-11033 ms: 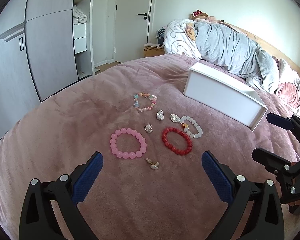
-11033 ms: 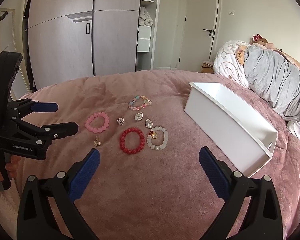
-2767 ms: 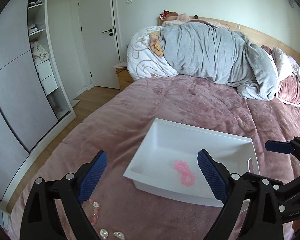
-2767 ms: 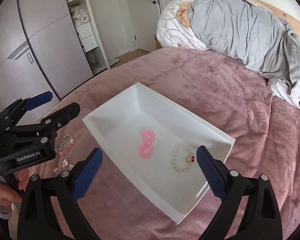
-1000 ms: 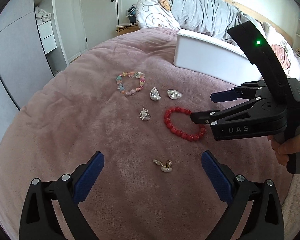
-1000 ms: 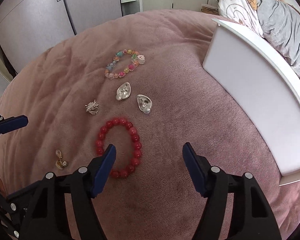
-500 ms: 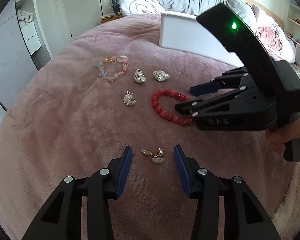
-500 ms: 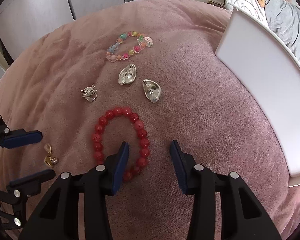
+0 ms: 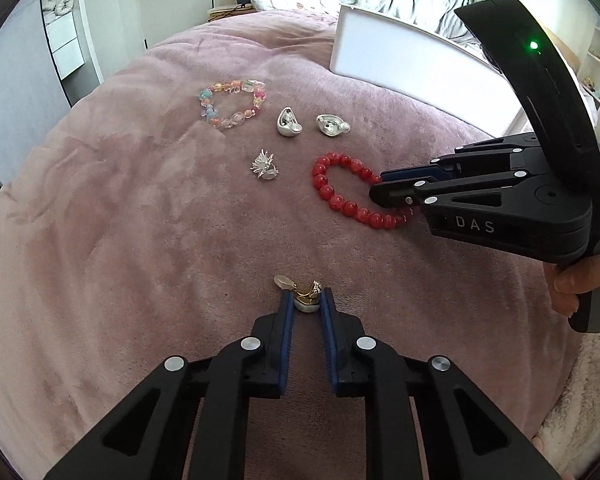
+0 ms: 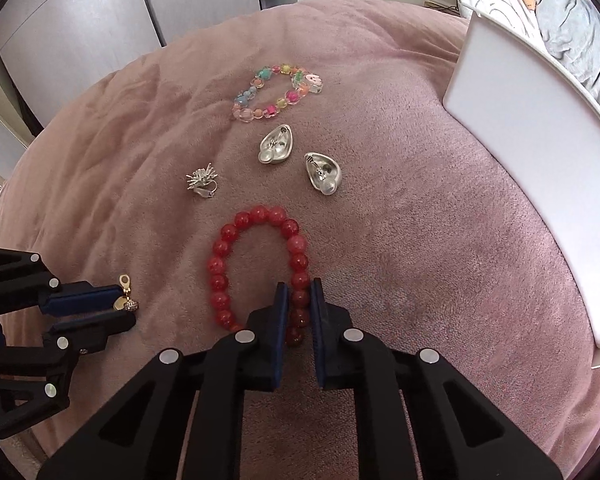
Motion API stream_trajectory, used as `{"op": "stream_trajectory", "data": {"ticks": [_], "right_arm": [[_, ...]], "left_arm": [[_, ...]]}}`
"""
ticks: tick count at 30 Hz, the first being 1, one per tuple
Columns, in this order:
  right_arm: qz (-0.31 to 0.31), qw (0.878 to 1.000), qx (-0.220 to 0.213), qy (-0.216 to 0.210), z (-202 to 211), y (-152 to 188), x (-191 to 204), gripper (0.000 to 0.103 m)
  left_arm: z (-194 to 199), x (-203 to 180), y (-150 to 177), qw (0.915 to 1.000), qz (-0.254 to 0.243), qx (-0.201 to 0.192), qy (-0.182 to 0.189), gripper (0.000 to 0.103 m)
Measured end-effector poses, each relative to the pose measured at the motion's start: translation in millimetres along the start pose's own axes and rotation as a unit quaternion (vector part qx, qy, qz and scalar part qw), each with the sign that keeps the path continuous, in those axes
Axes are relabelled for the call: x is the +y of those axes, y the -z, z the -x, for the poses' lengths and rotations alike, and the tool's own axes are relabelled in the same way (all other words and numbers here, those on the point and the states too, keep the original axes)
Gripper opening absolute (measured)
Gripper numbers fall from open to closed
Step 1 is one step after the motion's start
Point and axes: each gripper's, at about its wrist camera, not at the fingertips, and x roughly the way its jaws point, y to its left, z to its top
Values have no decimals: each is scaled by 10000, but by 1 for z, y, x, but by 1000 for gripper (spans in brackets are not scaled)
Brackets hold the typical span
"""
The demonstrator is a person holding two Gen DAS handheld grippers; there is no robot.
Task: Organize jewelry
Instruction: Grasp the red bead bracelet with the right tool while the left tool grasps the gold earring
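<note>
Where jaws gaped, right gripper (image 10: 299, 298) clamps red bracelet (image 10: 256, 264), left gripper (image 9: 307, 305) closing on gold charm (image 9: 306, 295)

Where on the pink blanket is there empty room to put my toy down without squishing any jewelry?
The blanket is bare left of the spiky silver ring and colourful bracelet. Another free strip runs between the red bracelet and the white box. The middle is crowded: both silver earrings, the bracelets and both grippers.
</note>
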Motion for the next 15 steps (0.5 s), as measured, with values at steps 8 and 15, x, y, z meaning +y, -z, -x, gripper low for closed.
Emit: {"op": "stream_trajectory", "data": {"ticks": [8,15], "right_arm": [[-434,9978,-24,-507,13,11,-19,10],[-400,9972,-107,-630,27,19,-29,10]], "left_arm": [[5,4,3,9994,336,-13,85,18],[8,4,2,9986,513,-5,153,18]]}}
